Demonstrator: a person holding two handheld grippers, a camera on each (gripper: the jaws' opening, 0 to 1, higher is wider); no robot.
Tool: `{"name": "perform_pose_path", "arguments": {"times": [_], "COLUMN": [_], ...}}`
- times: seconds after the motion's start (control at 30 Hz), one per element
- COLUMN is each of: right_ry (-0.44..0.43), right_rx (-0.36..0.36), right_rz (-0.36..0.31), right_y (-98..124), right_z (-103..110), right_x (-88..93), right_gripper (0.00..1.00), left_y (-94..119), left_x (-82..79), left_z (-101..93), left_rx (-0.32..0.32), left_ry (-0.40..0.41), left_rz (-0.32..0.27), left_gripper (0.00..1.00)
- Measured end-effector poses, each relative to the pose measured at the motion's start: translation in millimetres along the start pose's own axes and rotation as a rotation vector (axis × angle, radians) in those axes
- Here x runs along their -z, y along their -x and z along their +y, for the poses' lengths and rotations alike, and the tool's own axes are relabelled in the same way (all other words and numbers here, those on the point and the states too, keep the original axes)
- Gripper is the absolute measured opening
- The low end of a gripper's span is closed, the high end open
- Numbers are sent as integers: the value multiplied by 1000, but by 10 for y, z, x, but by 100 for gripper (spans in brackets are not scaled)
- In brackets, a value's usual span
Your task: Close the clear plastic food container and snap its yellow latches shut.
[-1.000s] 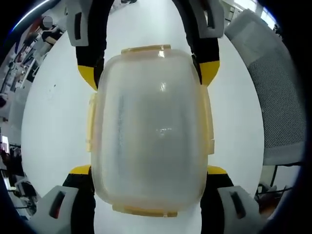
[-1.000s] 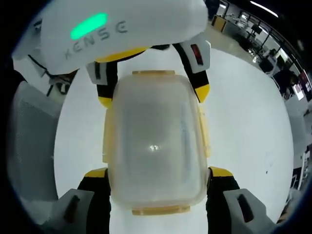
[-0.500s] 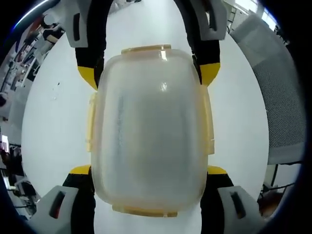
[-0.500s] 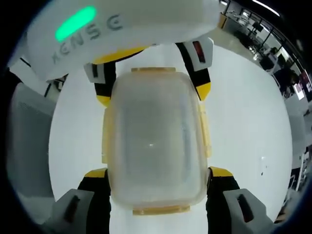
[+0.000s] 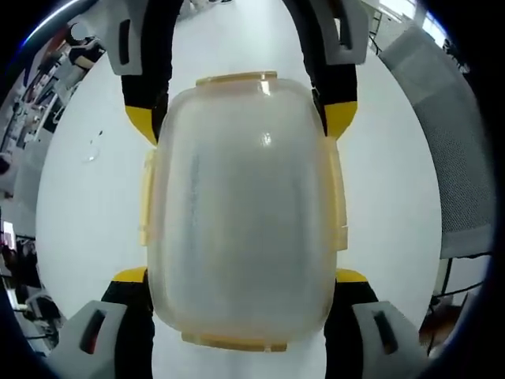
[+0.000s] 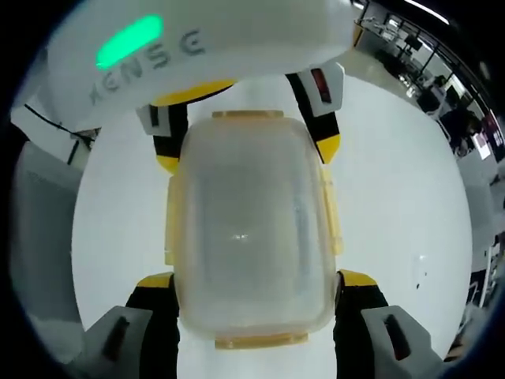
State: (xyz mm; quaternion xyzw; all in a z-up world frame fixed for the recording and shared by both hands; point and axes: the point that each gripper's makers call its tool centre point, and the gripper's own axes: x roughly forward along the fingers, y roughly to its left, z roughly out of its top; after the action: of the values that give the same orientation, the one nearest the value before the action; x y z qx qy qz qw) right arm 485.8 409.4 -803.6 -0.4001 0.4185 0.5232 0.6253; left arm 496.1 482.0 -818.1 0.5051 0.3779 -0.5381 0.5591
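In the left gripper view, the left gripper (image 5: pixel 241 276) reached forward with its two yellow-tipped jaws rising from the bottom edge, one pressed against each long side of the clear plastic food container (image 5: pixel 241 209), pinching its near end. The container sat lid-on between them over a white round table (image 5: pixel 87 197). Yellow latches (image 5: pixel 146 197) lay flat along the container's sides and ends. The right gripper (image 5: pixel 241 118) came in from the far side, its jaws clamped on the container's far corners in the same way. A grey mesh chair (image 5: pixel 450 158) stood beyond the table edge at the right, and a cluttered room showed at the far left.

In the right gripper view, the right gripper (image 6: pixel 256 280) held the near end of the container (image 6: pixel 248 221), a jaw tight against each side. The side latches (image 6: pixel 331 213) sat folded against the container wall. The left gripper (image 6: pixel 245 146) gripped the far end, its white body with a green light crossing the top of the view. The table (image 6: pixel 402 213) spread to either side, with the grey chair (image 6: pixel 35 237) at the left and desks in the distance at the upper right.
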Motion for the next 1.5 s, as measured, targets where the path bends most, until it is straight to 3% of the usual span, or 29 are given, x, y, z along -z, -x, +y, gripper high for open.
{"name": "perform_pose_path", "arguments": {"times": [0.63,0.87,1.1,1.23,1.5], "right_ry": [-1,4,26,52,-32], "right_rx": [22,21,9,24,53], "right_rz": [-4,7,-39,-67,-191], "right_y": [0,21,22,23,140], "right_z": [-313,-275,-315,-344,-440], "right_x": [7,-7,-19,-31,-73], "right_gripper": [82,83,83,84,90], "left_y": [-59,-52,-24,33,237], "left_x": [-7,4,8,-26,-24], "left_z": [355,341,350,347,388], "left_rx": [-5,-2,9,16,0], "left_ry": [7,11,17,57,110], "left_rz": [12,-1,-10,-56,-161], "left_gripper": [90,91,90,88,86]}}
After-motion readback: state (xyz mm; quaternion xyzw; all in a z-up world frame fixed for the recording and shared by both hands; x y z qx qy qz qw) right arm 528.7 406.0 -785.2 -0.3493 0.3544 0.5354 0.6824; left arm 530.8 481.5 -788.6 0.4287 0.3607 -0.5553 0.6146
